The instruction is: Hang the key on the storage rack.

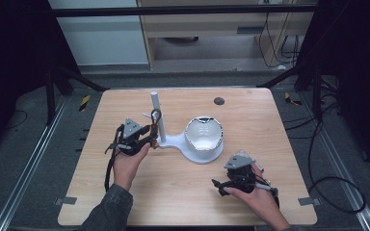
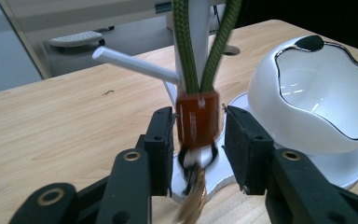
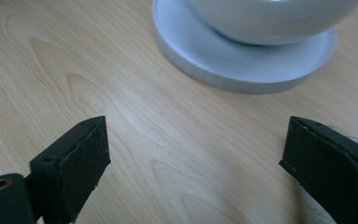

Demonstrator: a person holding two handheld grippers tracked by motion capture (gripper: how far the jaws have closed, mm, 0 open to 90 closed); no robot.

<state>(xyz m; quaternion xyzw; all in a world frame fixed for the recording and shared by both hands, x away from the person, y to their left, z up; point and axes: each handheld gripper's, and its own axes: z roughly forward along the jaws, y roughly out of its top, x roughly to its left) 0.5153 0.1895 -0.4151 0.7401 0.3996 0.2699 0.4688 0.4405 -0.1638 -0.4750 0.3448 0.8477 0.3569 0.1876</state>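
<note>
Here the wooden table (image 1: 173, 192) is carrying a white stand (image 1: 176, 141) with an upright post (image 1: 156, 115), a side peg (image 2: 137, 66), and a white bowl (image 1: 203, 134) sitting on its round base to the right. A green cord loop (image 2: 205, 46) is hanging along the post, running down to an orange tag (image 2: 197, 119) with a small tassel below it, so the keychain's long axis is lying nearly upright.

The left gripper (image 2: 198, 135) is by far the nearer one, sitting just left of the post. Its jaws are standing either side of the orange tag, with slim gaps showing on both sides, so they are looking just parted and not pressing. The tag is lying squarely between them, straight ahead.

The right gripper (image 3: 193, 154) is hovering over bare wood near the right front, well apart from the keychain, its jaws spreading wide and holding nothing.
</note>
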